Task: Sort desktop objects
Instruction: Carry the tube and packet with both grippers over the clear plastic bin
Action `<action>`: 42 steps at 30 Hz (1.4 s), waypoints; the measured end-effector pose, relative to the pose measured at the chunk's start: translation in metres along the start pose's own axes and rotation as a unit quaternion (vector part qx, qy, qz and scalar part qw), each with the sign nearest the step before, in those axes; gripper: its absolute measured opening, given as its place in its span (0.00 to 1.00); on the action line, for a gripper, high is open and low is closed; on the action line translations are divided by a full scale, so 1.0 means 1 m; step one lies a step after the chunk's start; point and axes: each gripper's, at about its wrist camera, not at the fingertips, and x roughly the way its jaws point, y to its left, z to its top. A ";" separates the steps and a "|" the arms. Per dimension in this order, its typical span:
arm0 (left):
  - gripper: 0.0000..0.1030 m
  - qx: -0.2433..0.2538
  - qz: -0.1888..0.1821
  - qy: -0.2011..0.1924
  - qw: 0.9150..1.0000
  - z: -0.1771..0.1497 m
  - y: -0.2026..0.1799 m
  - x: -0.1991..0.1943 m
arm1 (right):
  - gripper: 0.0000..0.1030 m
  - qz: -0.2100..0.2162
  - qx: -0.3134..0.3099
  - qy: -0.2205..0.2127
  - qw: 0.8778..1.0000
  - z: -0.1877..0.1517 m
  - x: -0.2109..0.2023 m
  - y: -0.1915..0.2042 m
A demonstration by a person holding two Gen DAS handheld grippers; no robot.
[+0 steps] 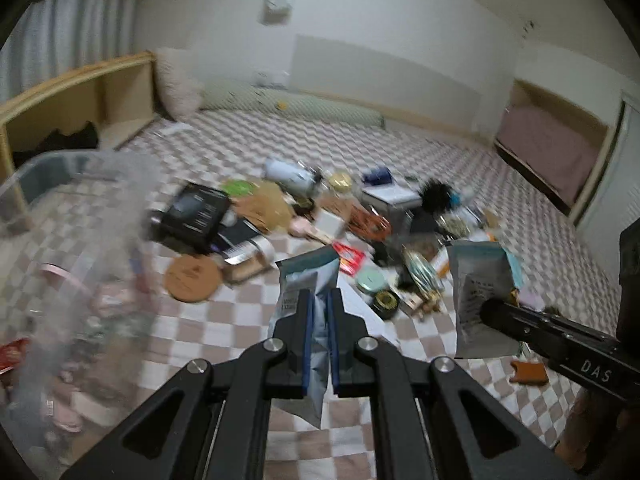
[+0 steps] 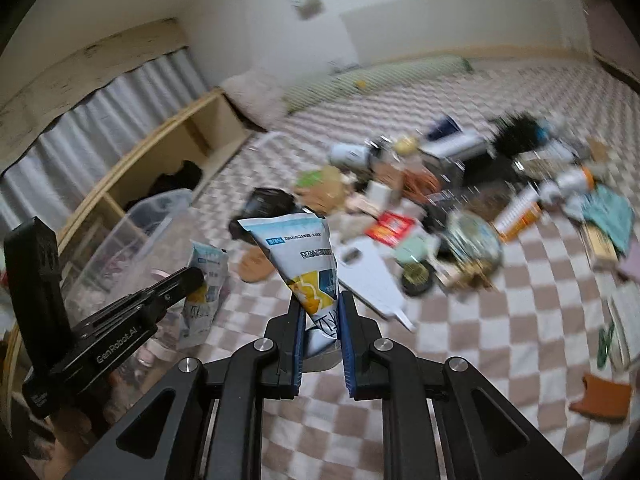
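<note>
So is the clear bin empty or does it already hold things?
Not empty: blurred pinkish items show through the clear bin's wall; what they are, cannot tell.

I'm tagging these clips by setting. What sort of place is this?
Most likely a bedroom: the clutter lies on a checkered bedsheet, with a fluffy pillow and long bolster against the wall, and a curtain behind a wooden shelf.

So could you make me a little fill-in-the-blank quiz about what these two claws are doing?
1. Each claw grips a ____: the left claw one, the right claw another.
2. The clear plastic bin sits on the ____ side of the pile.
3. The blanket has a ____ pattern.

Missing words: packet; left; checkered
</note>
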 end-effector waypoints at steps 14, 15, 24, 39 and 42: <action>0.07 -0.048 0.079 -0.067 0.994 0.024 0.087 -0.087 | 0.16 0.056 -0.098 -0.010 0.994 0.038 0.014 0.114; 0.07 -0.051 0.083 -0.070 0.993 0.024 0.093 -0.093 | 0.16 0.061 -0.104 -0.008 0.993 0.040 0.017 0.122; 0.07 -0.077 0.132 -0.088 0.984 0.022 0.147 -0.129 | 0.16 0.111 -0.144 0.019 0.983 0.054 0.052 0.197; 0.07 -0.130 0.203 -0.065 0.968 0.006 0.231 -0.138 | 0.16 0.129 -0.183 0.108 0.969 0.048 0.137 0.277; 0.07 -0.141 0.206 -0.053 0.967 0.001 0.245 -0.129 | 0.16 0.117 -0.187 0.121 0.968 0.047 0.154 0.282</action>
